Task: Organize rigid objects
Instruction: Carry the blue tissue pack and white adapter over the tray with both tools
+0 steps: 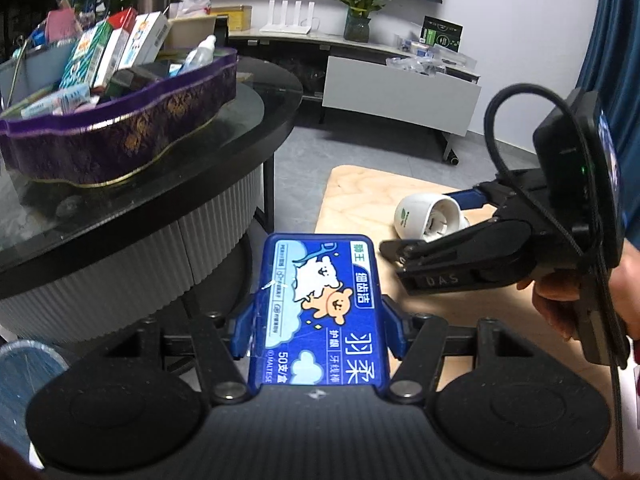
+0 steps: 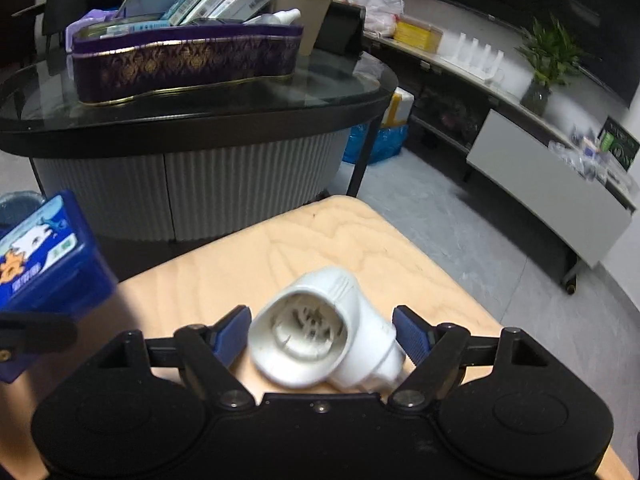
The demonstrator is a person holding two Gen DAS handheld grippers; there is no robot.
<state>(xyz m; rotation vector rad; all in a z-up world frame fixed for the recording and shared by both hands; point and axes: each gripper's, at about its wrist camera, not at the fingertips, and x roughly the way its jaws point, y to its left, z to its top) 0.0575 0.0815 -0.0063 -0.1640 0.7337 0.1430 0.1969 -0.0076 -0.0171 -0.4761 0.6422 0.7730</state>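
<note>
The blue rectangular floss-pick box with a cartoon bear on its lid (image 1: 320,312) sits clamped between the blue pads of the left gripper (image 1: 320,320), whose jaws stand about half open and press its two long sides, the box jutting forward past the fingertips. The white plastic funnel-mouthed cup-shaped part (image 2: 324,332) lies on its side on the pale plywood board (image 2: 320,240), right between the jaws of the right gripper (image 2: 320,336); those jaws are spread as wide as they go, and neither pad appears to touch the plastic. Ahead of both sets of jaws, well apart and higher up, stands the purple, gold-patterned oval tin (image 1: 120,136) on the dark glass-topped table (image 2: 192,100), already crowded with cartons and a bottle. The risks, as I judge them: the white part is rounded and tapering, so pads closing off-centre could squirt it out or roll it toward the board's edge. The box, held near its rear, may pivot if it bumps the tin's rim. A full tin may also refuse another item, tipping cartons over.
</note>
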